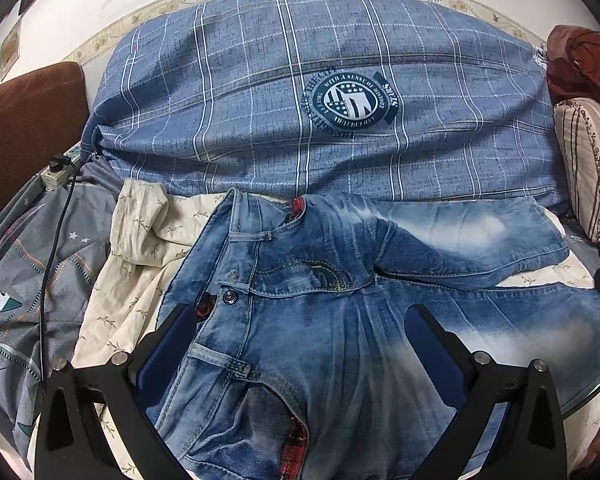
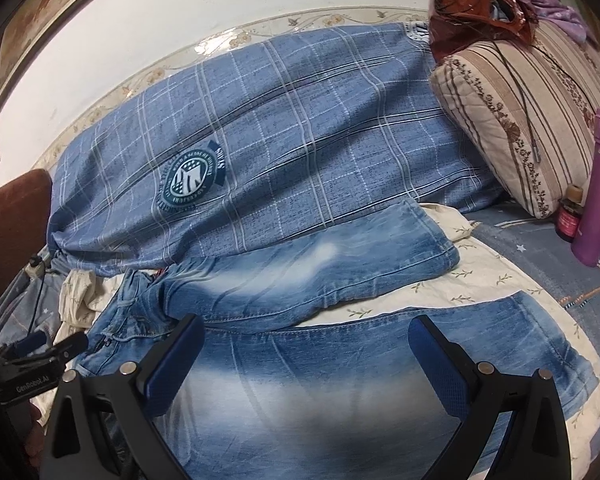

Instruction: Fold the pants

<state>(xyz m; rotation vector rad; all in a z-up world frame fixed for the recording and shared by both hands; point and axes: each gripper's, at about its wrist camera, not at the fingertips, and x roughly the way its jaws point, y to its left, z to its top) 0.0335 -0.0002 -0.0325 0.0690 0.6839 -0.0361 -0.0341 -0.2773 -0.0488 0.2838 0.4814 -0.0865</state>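
Faded blue jeans (image 1: 320, 320) lie spread on a cream leaf-print sheet (image 1: 140, 248), waistband to the left, both legs running right. The far leg (image 2: 320, 272) lies apart from the near leg (image 2: 360, 380), with its hem at the right (image 2: 432, 236). My left gripper (image 1: 300, 316) is open, hovering over the fly and pocket area near the waist. My right gripper (image 2: 306, 328) is open over the near leg's thigh. The left gripper also shows at the left edge of the right wrist view (image 2: 40, 356). Neither holds anything.
A big blue plaid pillow (image 1: 300, 92) lies right behind the jeans. A striped quilted cushion (image 2: 512, 128) with a red bag on top, a purple bottle (image 2: 596, 188) and a small jar (image 2: 570, 216) stand at the right. A power strip and black cable (image 1: 56, 208) lie left.
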